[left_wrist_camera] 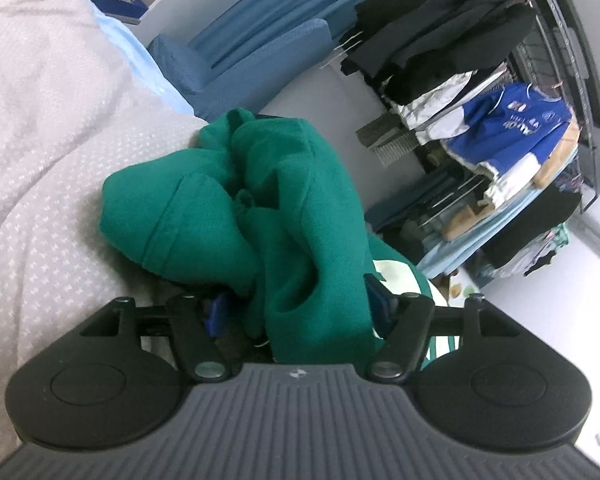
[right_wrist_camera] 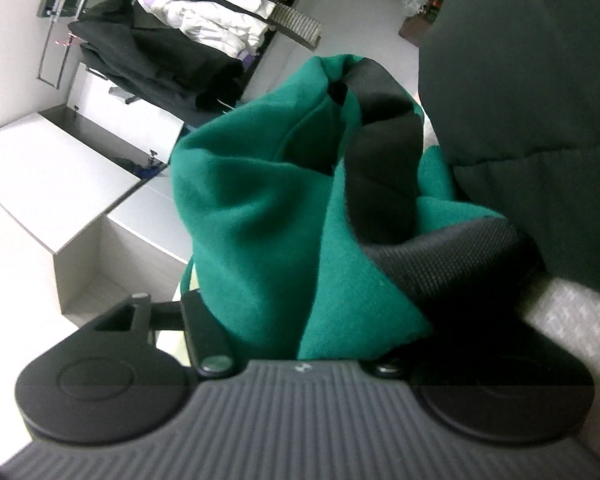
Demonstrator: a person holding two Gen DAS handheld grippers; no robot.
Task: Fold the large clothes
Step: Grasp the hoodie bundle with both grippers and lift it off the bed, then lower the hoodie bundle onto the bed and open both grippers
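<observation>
the green garment [left_wrist_camera: 268, 208] lies crumpled in a heap on the pale patterned bedspread [left_wrist_camera: 40, 184], right at the bed's edge, in the left wrist view. it fills the middle of that picture and trails down toward 6 o'clock, where a thick fold runs between the fingers of the left gripper [left_wrist_camera: 296, 312]. the 2 blue pads [left_wrist_camera: 218, 316] stand well apart with the fold between them, and i cannot tell whether either pad touches the cloth; they do not look pressed on it.

in the right wrist view the same green garment [right_wrist_camera: 260, 216] bulges up through the centre, with a black panel [right_wrist_camera: 380, 152] of its fabric twisting from 12 o'clock down to 4 o'clock. the cloth drapes over the right gripper [right_wrist_camera: 296, 344] and hides its fingertips, so whether its jaws are apart or clamped i cannot tell. a dark padded mass [right_wrist_camera: 532, 60] fills the 1 to 3 o'clock part of that view, touching the garment's edge. a strip of the bedspread [right_wrist_camera: 572, 320] shows at 4 o'clock.

behind the heap, at 2 to 3 o'clock in the left view, a clothes rack [left_wrist_camera: 556, 40] carries black garments [left_wrist_camera: 432, 36] and a blue and white jersey [left_wrist_camera: 504, 128]. a blue armchair [left_wrist_camera: 244, 64] stands at 11 to 12 o'clock beside the bed. in the right view a grey low cabinet [right_wrist_camera: 52, 184] sits at 9 o'clock.
</observation>
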